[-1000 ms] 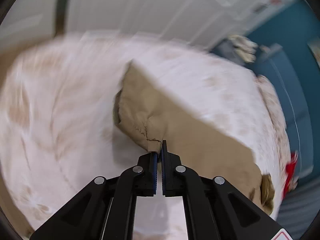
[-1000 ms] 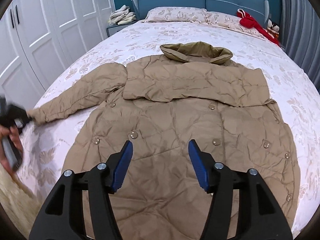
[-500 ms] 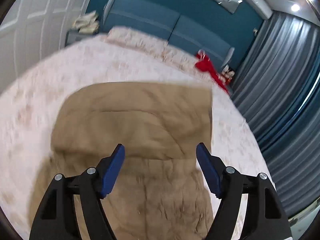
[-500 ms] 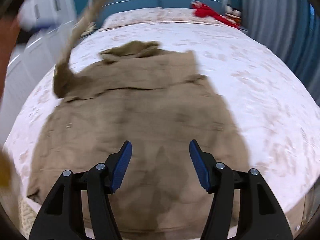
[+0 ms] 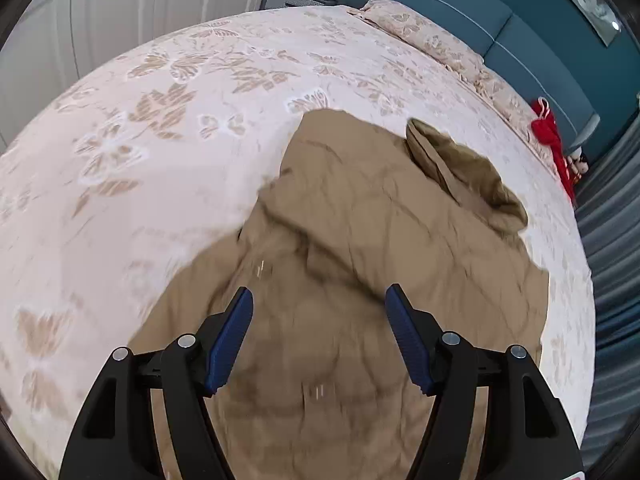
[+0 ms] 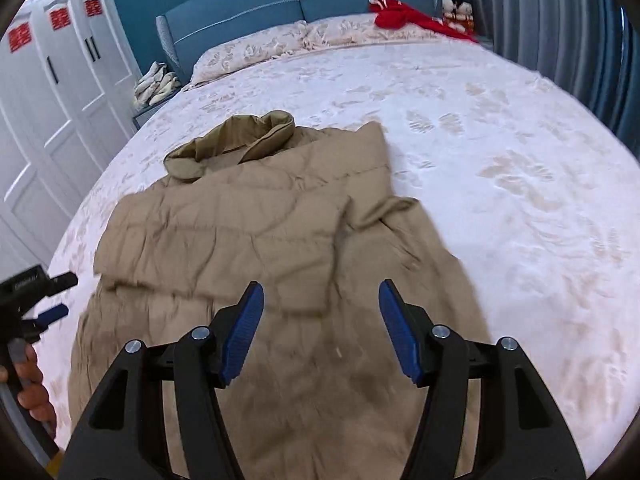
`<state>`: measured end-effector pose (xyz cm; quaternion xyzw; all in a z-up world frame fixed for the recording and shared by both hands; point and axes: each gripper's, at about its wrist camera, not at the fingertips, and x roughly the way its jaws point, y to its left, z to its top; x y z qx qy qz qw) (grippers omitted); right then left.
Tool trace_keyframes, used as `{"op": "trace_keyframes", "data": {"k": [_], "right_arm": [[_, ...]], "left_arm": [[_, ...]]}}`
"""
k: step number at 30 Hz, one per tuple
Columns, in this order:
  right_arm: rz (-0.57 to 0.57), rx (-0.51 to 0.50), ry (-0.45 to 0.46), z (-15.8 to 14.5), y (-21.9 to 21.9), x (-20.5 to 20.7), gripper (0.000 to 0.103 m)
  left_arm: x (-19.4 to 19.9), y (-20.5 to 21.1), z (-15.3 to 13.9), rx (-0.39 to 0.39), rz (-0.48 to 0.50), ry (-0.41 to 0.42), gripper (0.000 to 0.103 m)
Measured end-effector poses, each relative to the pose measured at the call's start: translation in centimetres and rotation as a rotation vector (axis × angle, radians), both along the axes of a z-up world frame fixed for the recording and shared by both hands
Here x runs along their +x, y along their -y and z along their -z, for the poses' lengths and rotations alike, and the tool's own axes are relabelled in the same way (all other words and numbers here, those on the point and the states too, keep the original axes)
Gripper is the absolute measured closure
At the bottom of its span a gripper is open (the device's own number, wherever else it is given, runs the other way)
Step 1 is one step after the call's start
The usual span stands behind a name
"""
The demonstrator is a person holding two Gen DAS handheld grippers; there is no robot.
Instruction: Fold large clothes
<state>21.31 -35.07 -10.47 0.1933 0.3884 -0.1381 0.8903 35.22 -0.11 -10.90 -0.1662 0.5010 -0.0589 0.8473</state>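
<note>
1. Bedroom with a teal headboard (image 6: 296,4) and white wardrobe doors (image 6: 48,92); a wide bed (image 6: 520,160) under a pale leaf-print cover filled both views.
2. The tan padded coat (image 6: 260,240) lay spread on the near half of the bed, its hood (image 6: 232,144) bunched toward the pillows (image 6: 280,44), its left sleeve (image 6: 224,248) folded across the chest.
3. The right sleeve seemed to be tucked in along the coat's right edge, but blur hid how neatly it sat.
4. The left gripper (image 5: 320,336) hung above the coat's middle, its jaws parted after closing a little, nothing between them.
5. The right gripper (image 6: 320,328) hovered over the lower front, its jaws apart and empty.
6. Risk, as I judged it: puffy quilting springs back, so the folded sleeve could slide off the chest if the hem were lifted fast.
7. A pinch on the top layer alone would drag the shell and leave the fill bunched, giving a crooked fold.
8. The hood stood proud and lumpy; left as it was, it would likely prop the final fold open.
9. The coat looked thick, soft and creased, matte tan all over, with a few small buttons barely legible in the blur.
</note>
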Motion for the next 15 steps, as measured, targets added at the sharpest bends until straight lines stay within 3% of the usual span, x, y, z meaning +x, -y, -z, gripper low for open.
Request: {"op": "trace_keyframes", "data": {"k": [6, 7, 8, 9, 10, 11, 13, 15], "right_arm": [[0.016, 0.085, -0.057, 3.3, 1.4, 4.4, 0.045], [0.016, 0.113, -0.066, 4.0, 1.7, 5.0, 0.052], [0.014, 0.139, -0.073, 4.6, 1.9, 5.4, 0.069], [0.009, 0.167, -0.086, 5.3, 2.1, 5.9, 0.080], [0.011, 0.171, -0.094, 5.5, 2.1, 6.1, 0.097], [0.001, 0.183, -0.084, 5.4, 2.0, 6.4, 0.101], [-0.026, 0.166, -0.036, 3.6, 1.7, 6.9, 0.102], [-0.058, 0.084, 0.033, 0.3, 1.1, 7.3, 0.103]], "left_arm": [[3.0, -2.2, 3.3, -0.077, -0.086, -0.078, 0.038], [3.3, -2.4, 3.6, -0.078, -0.102, -0.084, 0.038], [3.7, -2.8, 4.1, -0.088, -0.119, -0.087, 0.039], [4.0, -2.9, 4.4, -0.096, -0.127, -0.091, 0.049], [4.4, -2.9, 4.8, -0.102, -0.128, -0.102, 0.057], [4.7, -2.9, 5.1, -0.106, -0.122, -0.109, 0.072], [5.0, -2.7, 5.3, -0.091, -0.129, -0.116, 0.081], [5.0, -2.7, 5.0, -0.065, -0.142, -0.100, 0.100]]}}
